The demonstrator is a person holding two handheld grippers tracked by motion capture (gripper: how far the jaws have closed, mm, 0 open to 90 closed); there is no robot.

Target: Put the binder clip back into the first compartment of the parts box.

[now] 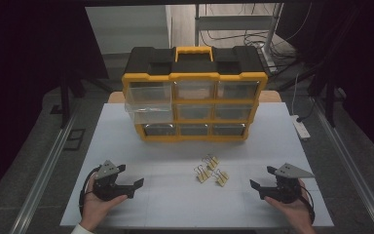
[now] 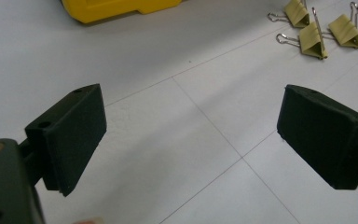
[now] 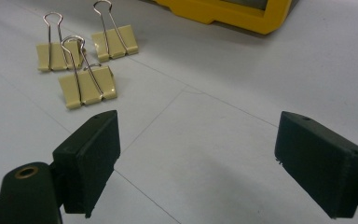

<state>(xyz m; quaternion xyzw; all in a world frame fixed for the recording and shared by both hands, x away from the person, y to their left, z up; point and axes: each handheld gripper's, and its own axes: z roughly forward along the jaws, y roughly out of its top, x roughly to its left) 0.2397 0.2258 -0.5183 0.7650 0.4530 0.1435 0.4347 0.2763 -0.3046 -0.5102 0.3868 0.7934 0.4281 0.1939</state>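
Three pale yellow binder clips [image 1: 211, 170] lie close together on the white table, in front of a yellow and black drawer organiser [image 1: 195, 92]. The same clips show at the top right of the left gripper view [image 2: 313, 38] and at the upper left of the right gripper view [image 3: 87, 86]. My left gripper [image 1: 130, 176] rests near the front left of the table, open, with nothing between its jaws [image 2: 191, 140]. My right gripper [image 1: 264, 177] sits near the front right, also open and empty [image 3: 196, 156]. Both point inward toward the clips.
The organiser has several clear drawers; its upper left drawer [image 1: 147, 92] and the one below stick out a little. The white table [image 1: 126, 141] has grey floor and metal rails on both sides. A power strip [image 1: 302, 127] lies off the right edge.
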